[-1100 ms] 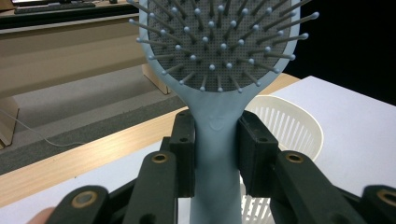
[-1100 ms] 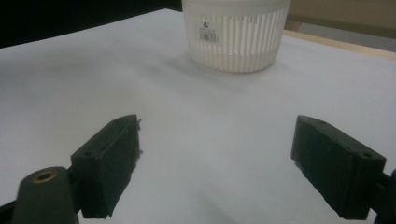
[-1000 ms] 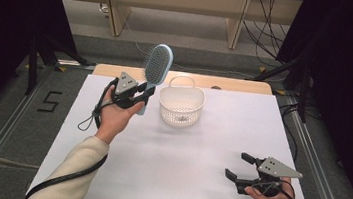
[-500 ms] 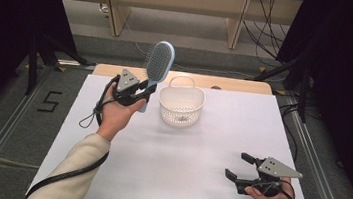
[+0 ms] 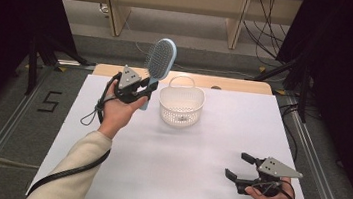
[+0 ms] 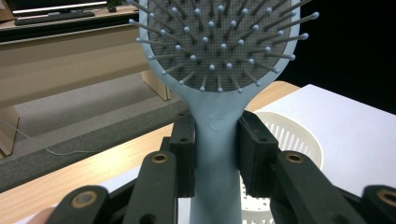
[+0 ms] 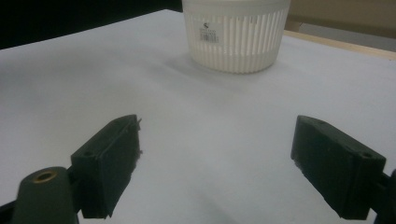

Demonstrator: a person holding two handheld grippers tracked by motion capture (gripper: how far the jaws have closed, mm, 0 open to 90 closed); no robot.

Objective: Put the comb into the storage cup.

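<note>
Hairbrush (image 6: 219, 56) head cropped at top edge of left gripper view, handle running off bottom. Basket (image 6: 289, 140) mostly hidden behind tool jaws. Basket label (image 7: 208, 32) too small to read.

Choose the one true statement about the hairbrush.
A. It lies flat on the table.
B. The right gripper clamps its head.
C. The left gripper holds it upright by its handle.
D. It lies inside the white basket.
C: in the left gripper view both jaws press the handle of the hairbrush, its bristled head pointing up, beside the basket.
</note>
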